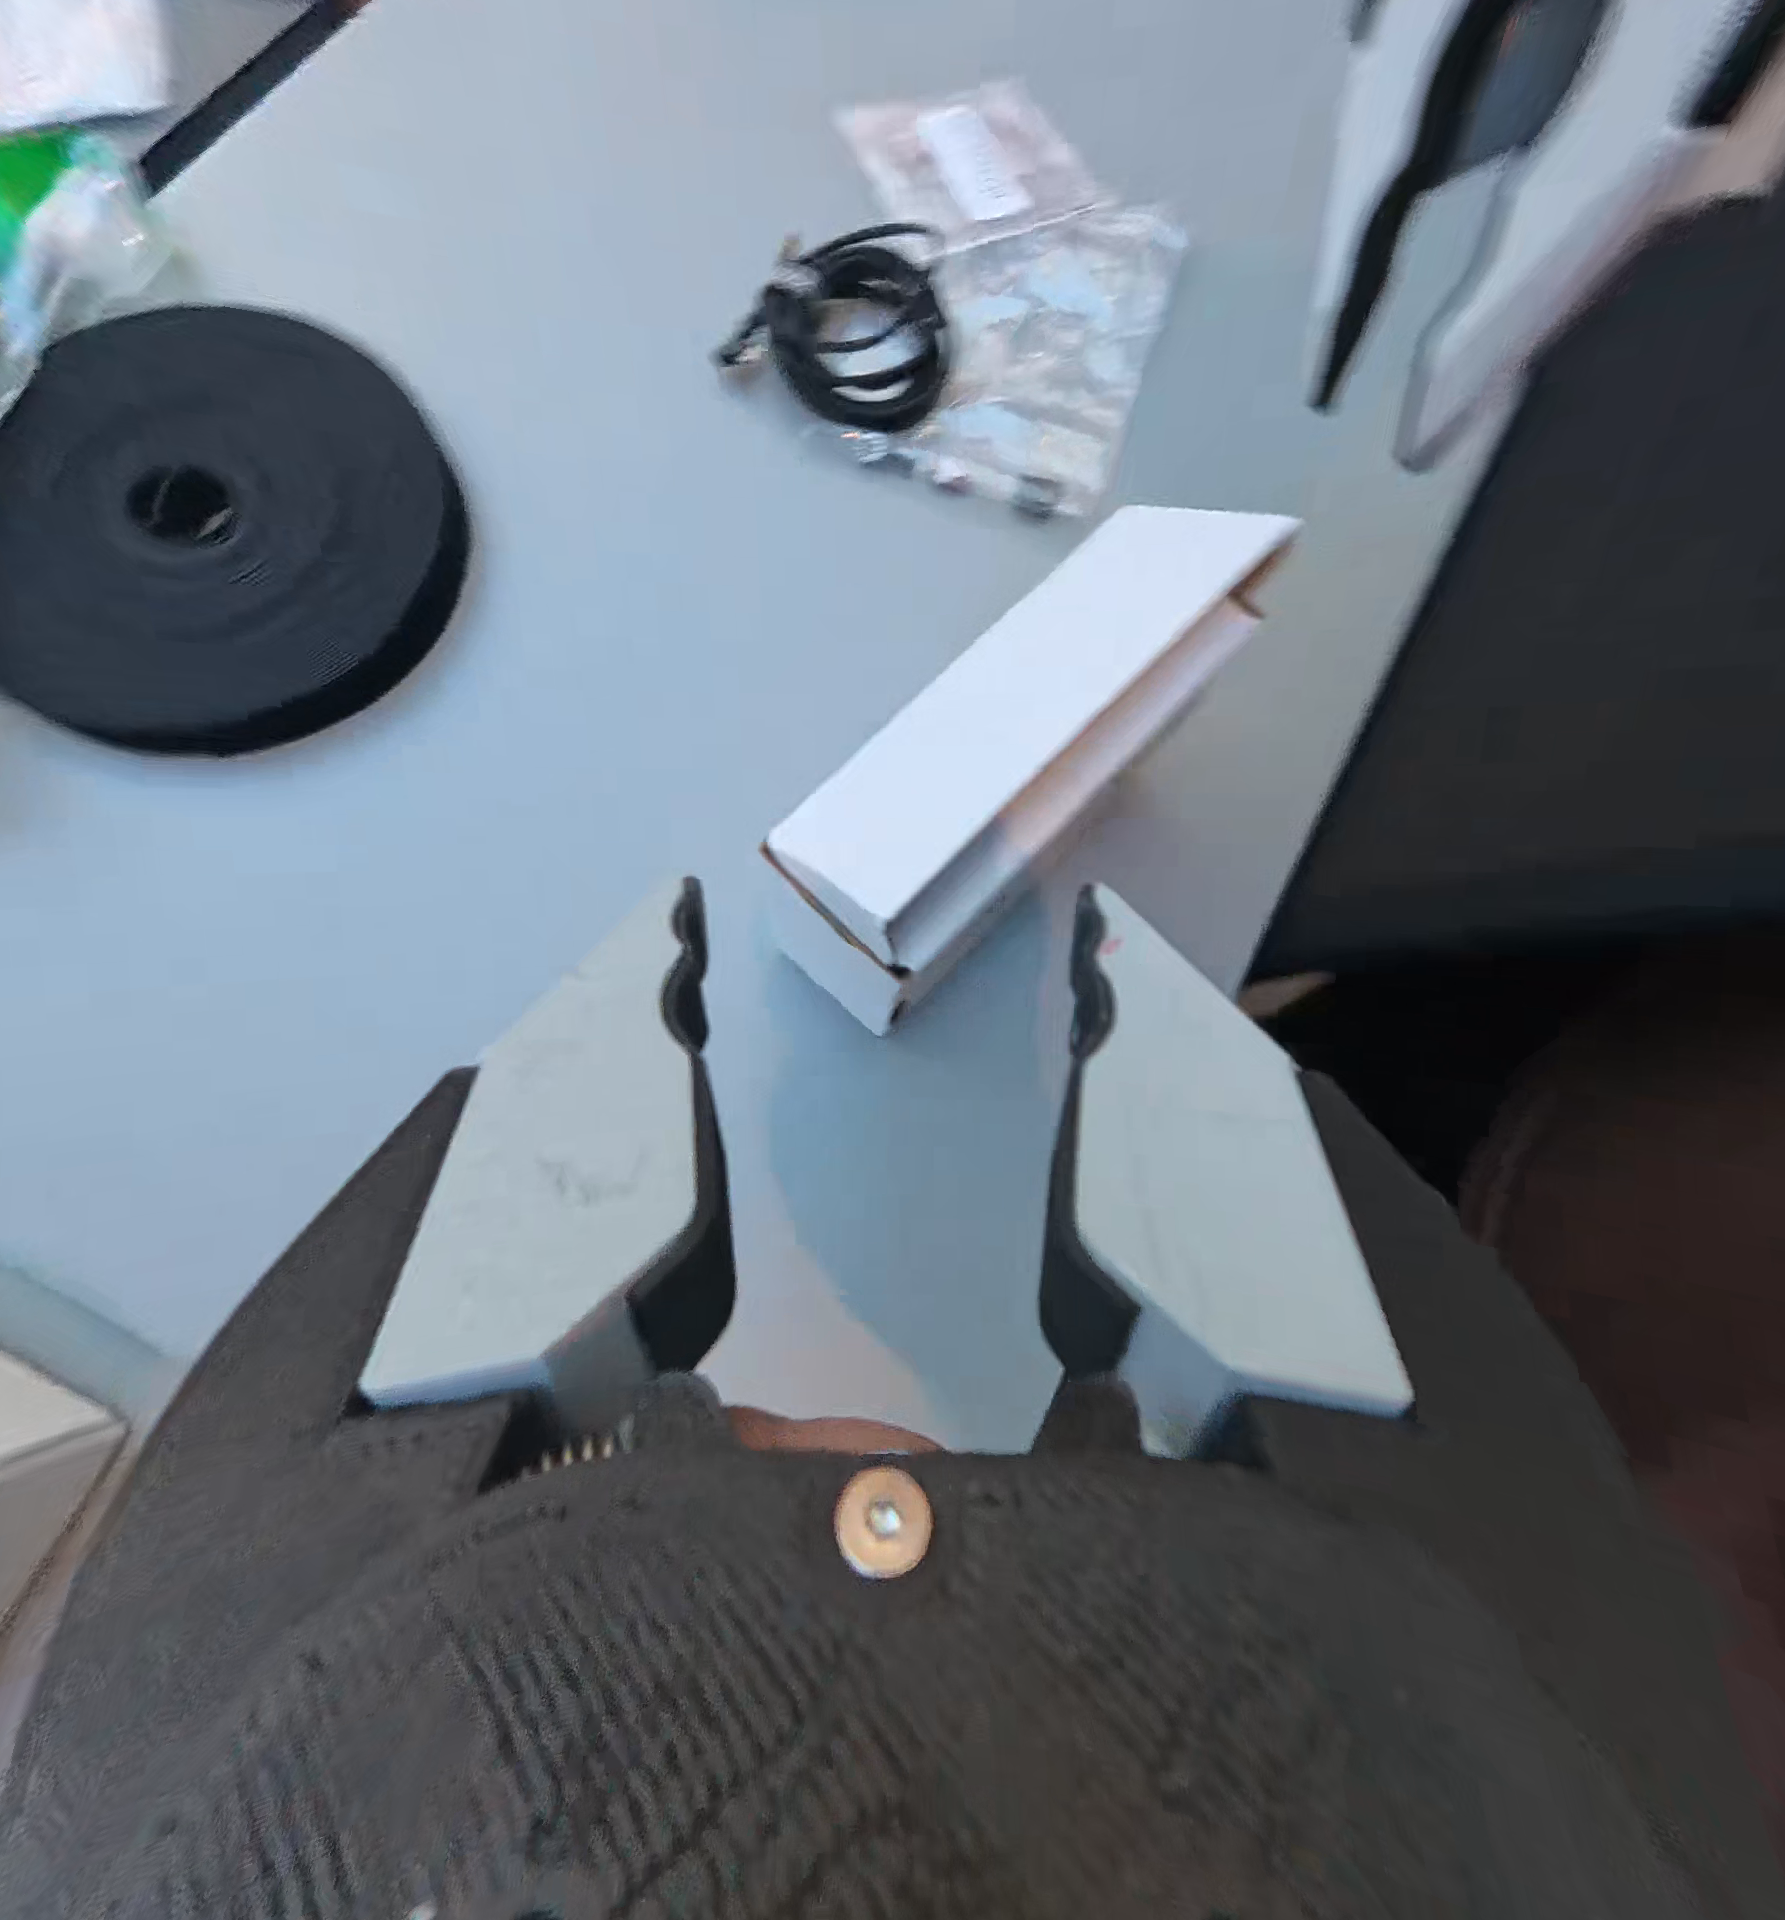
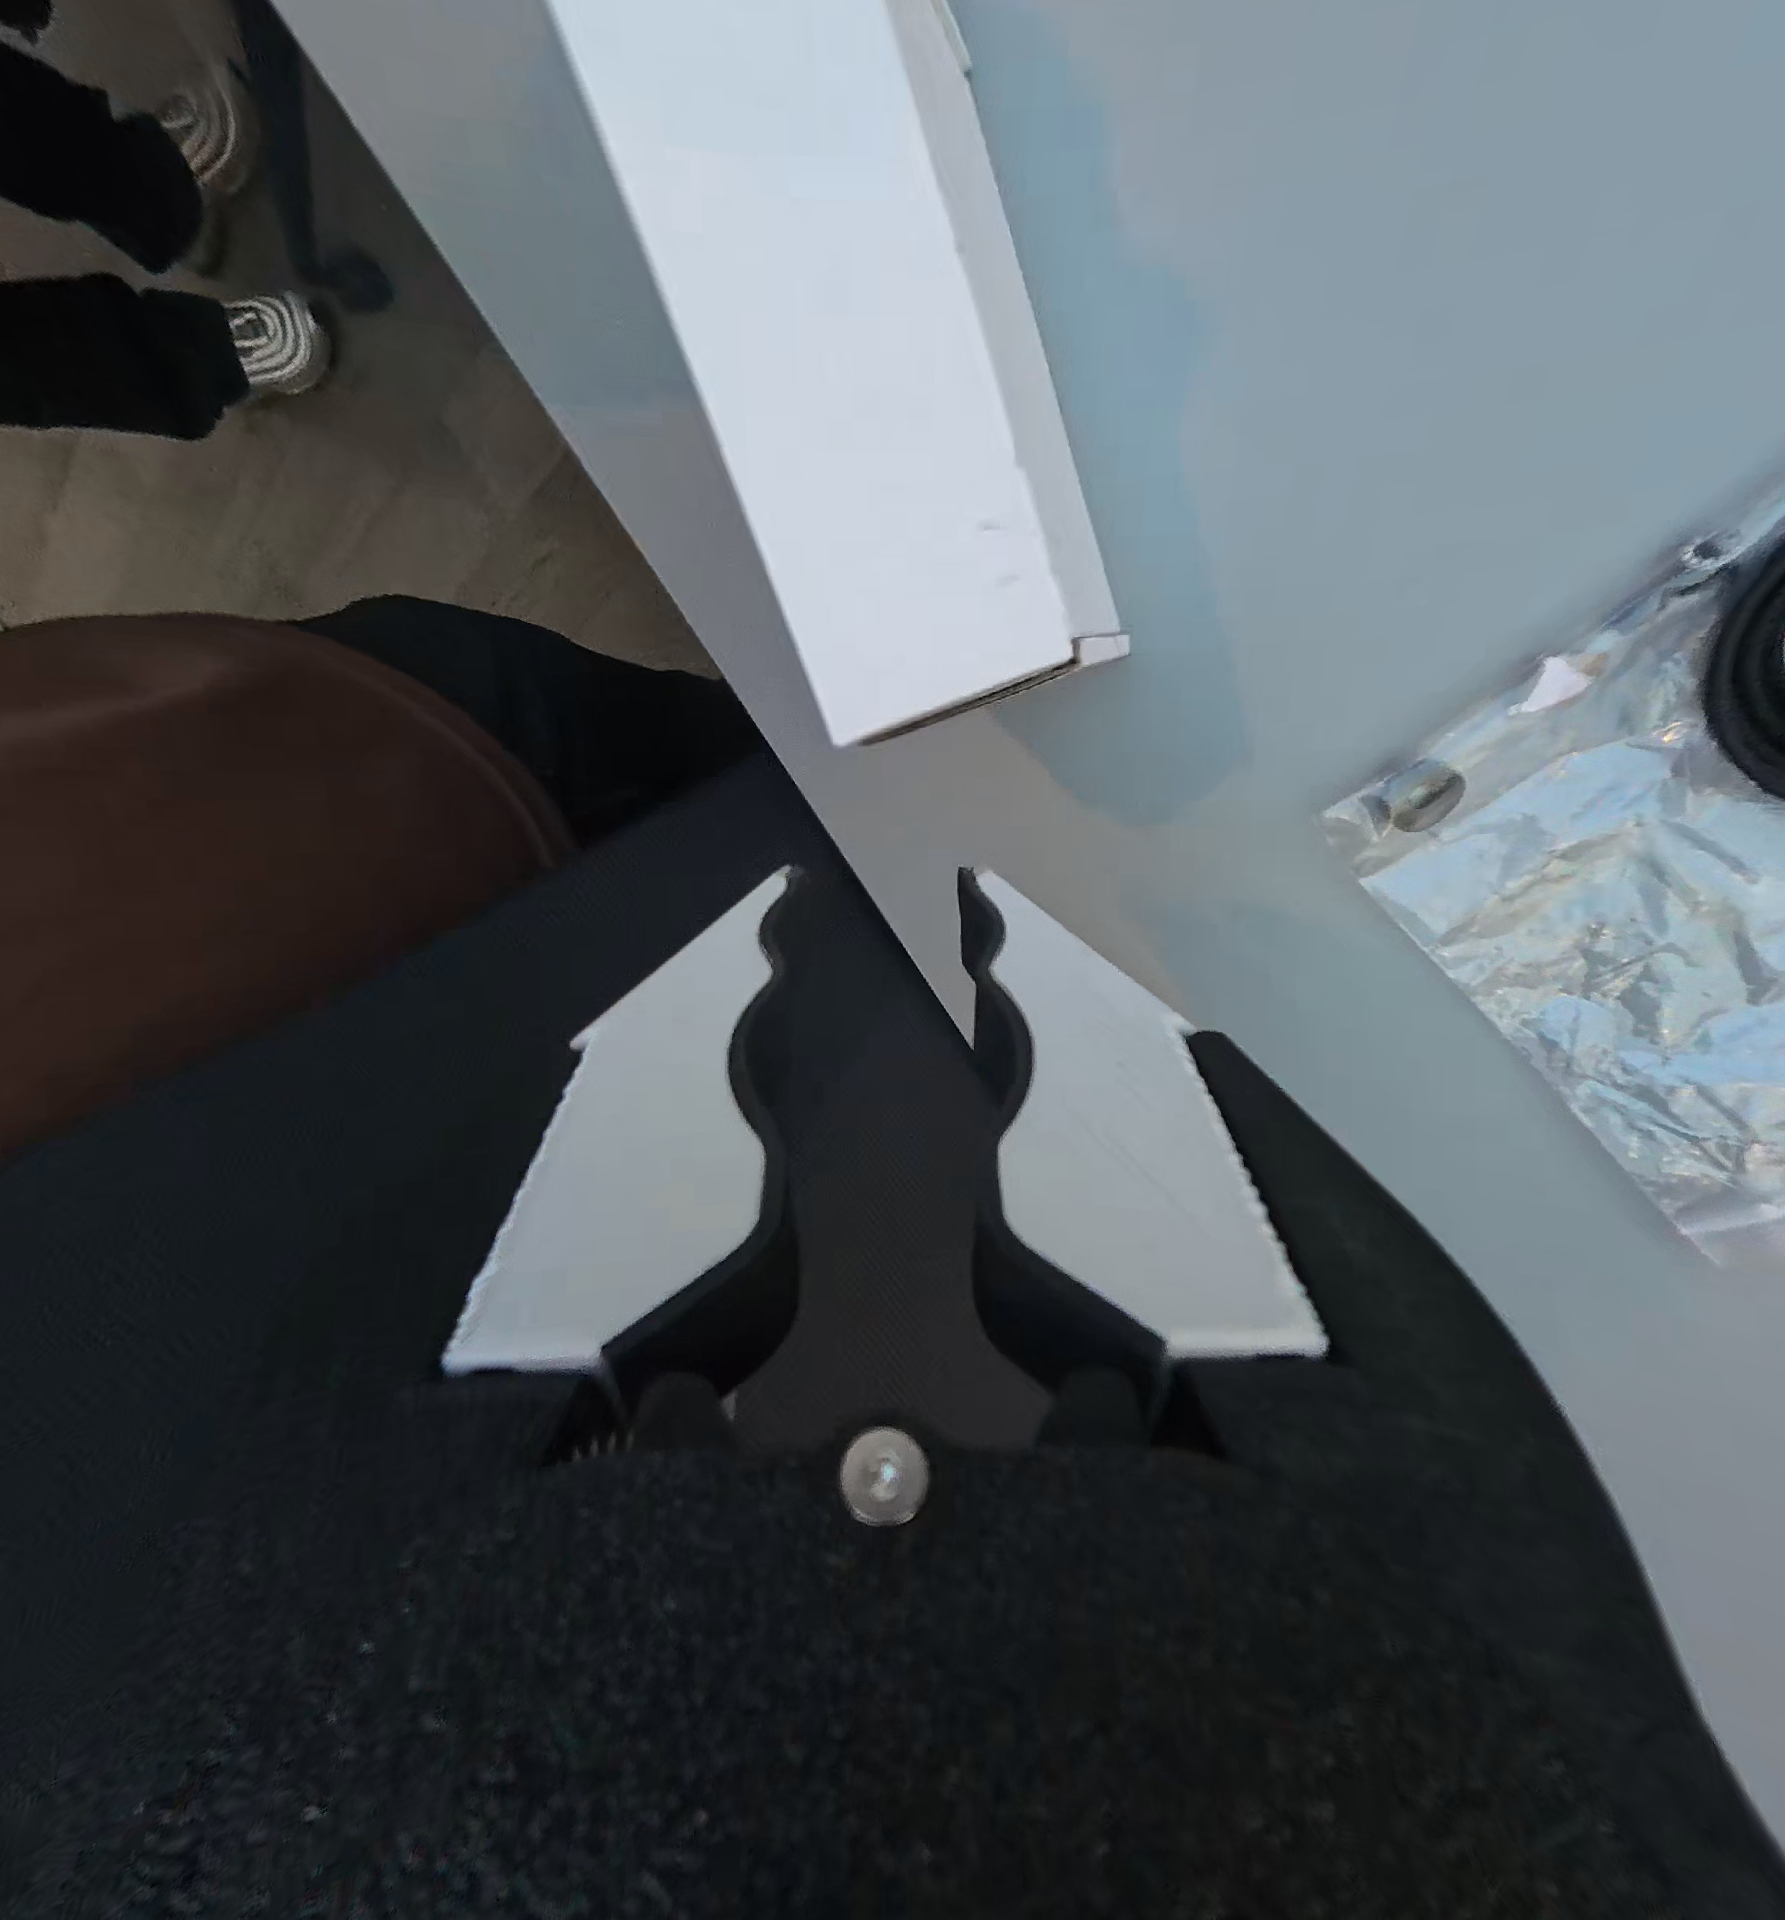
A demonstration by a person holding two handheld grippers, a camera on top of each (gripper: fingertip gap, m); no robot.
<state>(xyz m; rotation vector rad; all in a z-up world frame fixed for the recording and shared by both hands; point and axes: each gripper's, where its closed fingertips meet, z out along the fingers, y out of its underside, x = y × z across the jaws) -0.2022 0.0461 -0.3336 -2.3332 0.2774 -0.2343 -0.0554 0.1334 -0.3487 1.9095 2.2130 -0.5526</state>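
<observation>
Left gripper (image 1: 883,914) jaws apart by white box (image 1: 1023,748), right gripper (image 2: 877,883) empty

We see a pale grey-blue surface (image 1: 576,582) filling most of both views, evenly lit by soft, cool light. Beyond its straight edge lies a beige floor (image 2: 275,520), where a person's dark trouser legs and striped shoes (image 2: 270,338) stand beside a dark chair base (image 2: 332,255).
</observation>
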